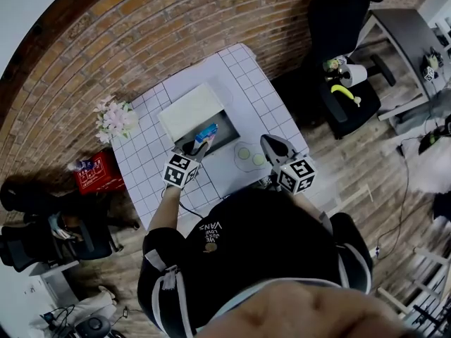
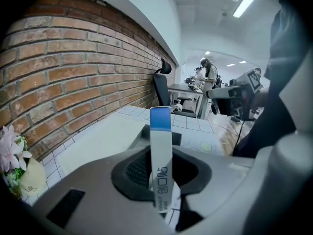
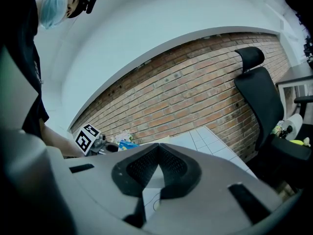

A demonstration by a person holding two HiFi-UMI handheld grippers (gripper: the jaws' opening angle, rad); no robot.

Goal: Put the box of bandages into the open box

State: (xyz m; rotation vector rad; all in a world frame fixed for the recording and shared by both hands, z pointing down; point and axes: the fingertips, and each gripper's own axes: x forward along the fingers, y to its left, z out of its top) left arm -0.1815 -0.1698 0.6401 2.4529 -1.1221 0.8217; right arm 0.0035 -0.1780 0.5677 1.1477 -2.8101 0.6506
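The left gripper (image 1: 198,148) is clenched on the slim white bandage carton with a blue end (image 2: 161,153). The carton's long axis runs forward along the jaws, and the blue end sticks out past them. The grey open box with a white lid folded back (image 1: 227,135) lies just ahead and below, and the carton's tip is above its near edge. I judge that a short lowering forward is left. The right gripper (image 3: 157,150) is further from the box, with its jaws closed on nothing.
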